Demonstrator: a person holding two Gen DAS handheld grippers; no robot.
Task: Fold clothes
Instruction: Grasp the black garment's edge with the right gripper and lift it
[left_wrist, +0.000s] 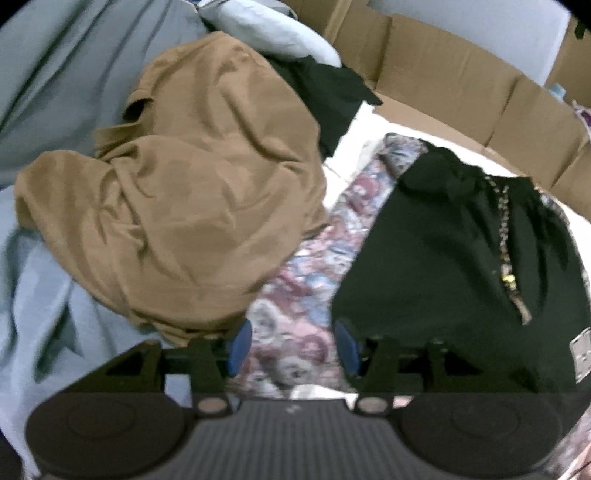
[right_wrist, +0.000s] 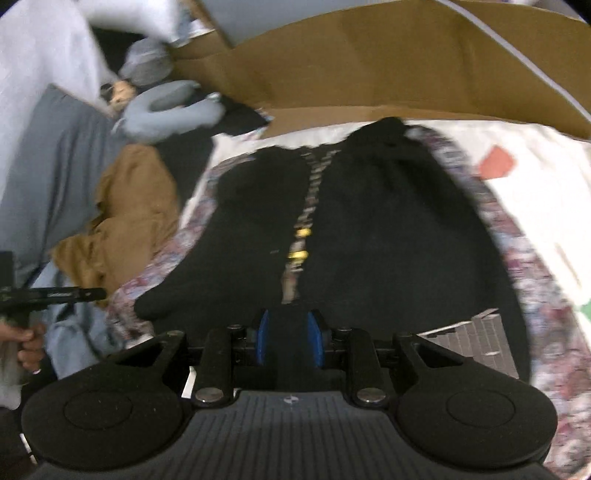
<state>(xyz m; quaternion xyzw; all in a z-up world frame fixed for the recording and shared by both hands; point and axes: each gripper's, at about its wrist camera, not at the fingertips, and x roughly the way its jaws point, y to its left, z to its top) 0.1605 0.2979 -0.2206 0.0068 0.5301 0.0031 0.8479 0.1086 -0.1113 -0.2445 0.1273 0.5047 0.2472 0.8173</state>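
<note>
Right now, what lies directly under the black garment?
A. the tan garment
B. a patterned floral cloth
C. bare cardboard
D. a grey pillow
B: the patterned cloth shows along both edges of the black garment, while the tan garment lies off to its left.

A white bed sheet (right_wrist: 535, 206) carries a floral cloth (left_wrist: 303, 280), with the black garment (right_wrist: 388, 229) spread on it.

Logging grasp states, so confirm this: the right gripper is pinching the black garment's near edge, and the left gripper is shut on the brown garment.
Half wrong. The left gripper is open and holds nothing, hovering over the patterned fabric beside the brown garment, per the left wrist view. The right gripper does pinch the black garment.
</note>
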